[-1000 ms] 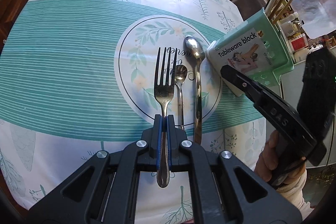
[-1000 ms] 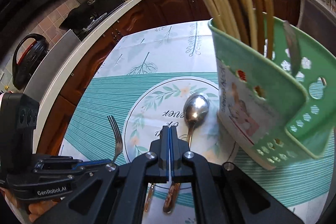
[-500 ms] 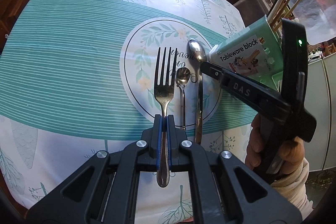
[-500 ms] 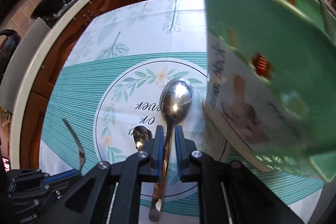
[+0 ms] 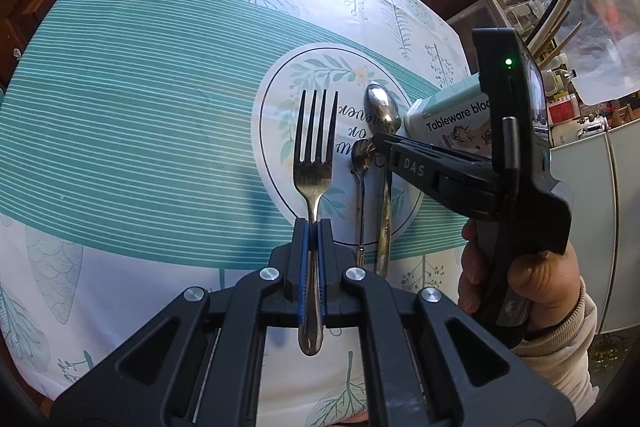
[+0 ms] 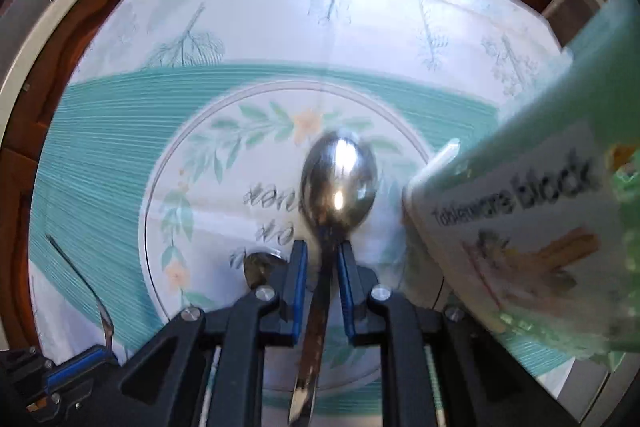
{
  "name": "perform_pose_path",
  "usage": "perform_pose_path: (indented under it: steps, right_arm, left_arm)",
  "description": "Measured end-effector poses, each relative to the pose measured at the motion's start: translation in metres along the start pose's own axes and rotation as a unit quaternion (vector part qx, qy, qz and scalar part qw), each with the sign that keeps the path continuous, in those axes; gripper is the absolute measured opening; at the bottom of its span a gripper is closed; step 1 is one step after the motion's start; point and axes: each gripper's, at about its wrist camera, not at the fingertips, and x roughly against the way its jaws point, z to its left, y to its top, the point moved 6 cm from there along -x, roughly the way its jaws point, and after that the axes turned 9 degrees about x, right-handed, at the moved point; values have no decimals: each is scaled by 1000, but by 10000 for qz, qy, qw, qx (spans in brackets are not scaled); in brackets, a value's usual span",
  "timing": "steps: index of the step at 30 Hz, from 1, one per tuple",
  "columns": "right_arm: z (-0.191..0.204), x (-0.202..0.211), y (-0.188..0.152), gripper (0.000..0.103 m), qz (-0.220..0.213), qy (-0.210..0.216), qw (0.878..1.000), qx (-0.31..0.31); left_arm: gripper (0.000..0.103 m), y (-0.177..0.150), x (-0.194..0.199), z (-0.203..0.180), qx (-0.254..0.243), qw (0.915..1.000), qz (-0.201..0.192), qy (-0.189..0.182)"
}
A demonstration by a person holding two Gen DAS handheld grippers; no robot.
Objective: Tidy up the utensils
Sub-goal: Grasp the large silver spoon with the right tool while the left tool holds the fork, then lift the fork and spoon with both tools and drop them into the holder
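My left gripper (image 5: pixel 314 227) is shut on the handle of a steel fork (image 5: pixel 314 163), which points away from me above the tablecloth. A large spoon (image 6: pixel 339 183) lies on the round floral print, bowl up. My right gripper (image 6: pixel 322 251) points steeply down with its jaws slightly apart on either side of this spoon's neck, a thin gap on each side. In the left wrist view, the right gripper's (image 5: pixel 378 141) tip sits over the large spoon (image 5: pixel 383 107). A small spoon (image 5: pixel 362 151) lies between fork and large spoon. A green utensil holder (image 6: pixel 540 187) stands to the right.
The holder (image 5: pixel 448 115), labelled "Tableware block", carries chopsticks (image 5: pixel 556 23) and stands close against the right gripper. The tablecloth (image 5: pixel 140 131) stretches wide to the left. A hand (image 5: pixel 532 279) grips the right tool. Dark wooden cabinets ring the table.
The right gripper tipped down and came in over the large spoon, and its jaws went from shut to slightly parted around the neck. The left gripper with the fork barely shifted.
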Motion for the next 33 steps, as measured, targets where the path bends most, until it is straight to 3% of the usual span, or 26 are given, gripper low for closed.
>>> perform_pose_path:
  steps: [2,6,14,24,33]
  right_arm:
    - [0,-1,0,7,4,-17,10000,-17]
    - [-1,-1,-4,6,-167,172,9997,-47]
    - [-7,34,-44,5,-1123,936,9890,-221]
    - [-33,108,-90,5,-2617,1647,9495,-530]
    - [-98,205,-101,5,-3906,1597,9015,-959]
  left_arm:
    - [2,0,1,2,12,10000,0,8]
    - [2,-1,2,3,-31,10000,-27,7]
    - [2,-7,14,-10,-285,9992,-272,49]
    - [2,-16,57,-73,-909,9914,-918,-219]
    - [2,-2,105,-192,-1779,9695,-1543,-678]
